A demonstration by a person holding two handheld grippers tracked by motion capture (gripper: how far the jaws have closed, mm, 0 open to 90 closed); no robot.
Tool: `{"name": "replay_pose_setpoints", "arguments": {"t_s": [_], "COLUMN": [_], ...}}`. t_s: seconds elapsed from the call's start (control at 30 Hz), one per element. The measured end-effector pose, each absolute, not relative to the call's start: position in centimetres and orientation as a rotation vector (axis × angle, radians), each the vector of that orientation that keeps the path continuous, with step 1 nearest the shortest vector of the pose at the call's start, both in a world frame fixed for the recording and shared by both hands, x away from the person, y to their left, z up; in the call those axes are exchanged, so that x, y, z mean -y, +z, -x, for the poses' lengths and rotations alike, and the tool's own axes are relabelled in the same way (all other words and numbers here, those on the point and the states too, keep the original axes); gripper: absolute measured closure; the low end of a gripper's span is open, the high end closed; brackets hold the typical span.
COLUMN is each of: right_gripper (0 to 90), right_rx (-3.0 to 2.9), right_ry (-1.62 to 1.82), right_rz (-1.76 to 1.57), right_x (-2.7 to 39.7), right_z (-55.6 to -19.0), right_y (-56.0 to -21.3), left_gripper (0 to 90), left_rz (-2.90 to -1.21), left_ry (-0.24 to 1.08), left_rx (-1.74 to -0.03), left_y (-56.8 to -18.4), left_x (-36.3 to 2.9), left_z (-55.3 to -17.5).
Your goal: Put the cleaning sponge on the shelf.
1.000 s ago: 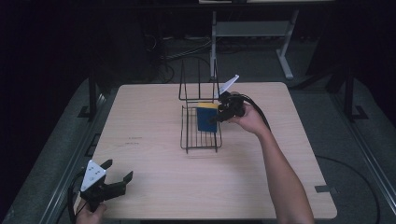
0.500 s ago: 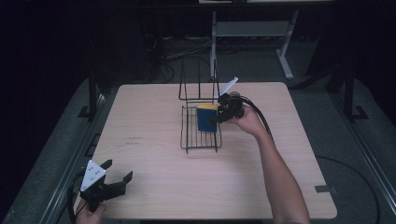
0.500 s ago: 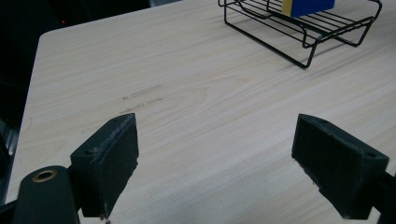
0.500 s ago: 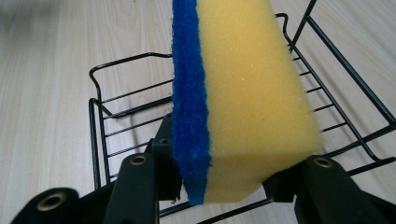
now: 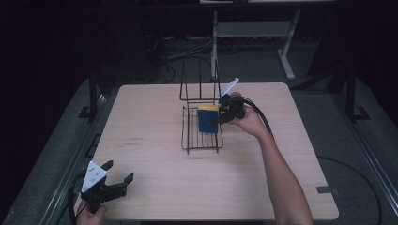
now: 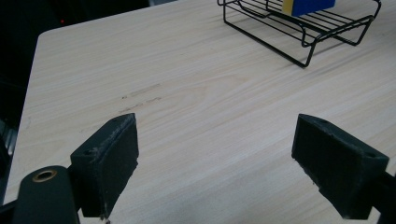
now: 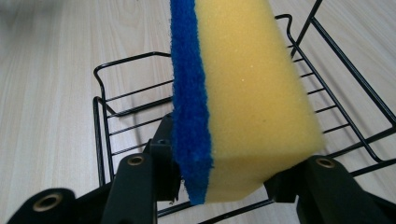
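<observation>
Right gripper [image 7: 224,186] clamped on spongy yellow block with rough blue scrub face — sponge [image 7: 243,93] held over black wire rack [image 5: 201,136] on woodgrain table [image 5: 155,117]. Left gripper [image 6: 215,158] jaws apart, bare.

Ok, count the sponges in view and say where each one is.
1. The yellow foam sponge with a blue scouring face is clamped in the right gripper, standing in the black wire rack on the light wooden table.
</observation>
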State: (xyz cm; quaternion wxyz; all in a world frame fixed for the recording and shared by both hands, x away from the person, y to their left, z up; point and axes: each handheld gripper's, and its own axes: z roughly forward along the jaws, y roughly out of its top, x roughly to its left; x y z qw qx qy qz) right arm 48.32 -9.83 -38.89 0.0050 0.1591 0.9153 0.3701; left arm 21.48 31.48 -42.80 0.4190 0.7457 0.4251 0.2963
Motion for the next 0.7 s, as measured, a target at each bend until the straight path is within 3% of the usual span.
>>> {"name": "replay_pose_setpoints", "arguments": {"t_s": [0.7], "right_gripper": [45.6], "right_rx": [-2.874], "right_ry": [1.119], "right_rz": [-0.513], "right_x": [10.03], "right_z": [-48.32], "right_y": [-38.84], "left_gripper": [14.1], "left_rz": [-1.870], "left_ry": [0.747], "left_rx": [-1.067], "left_y": [-42.76], "left_x": [-31.48], "left_z": [-21.45]}}
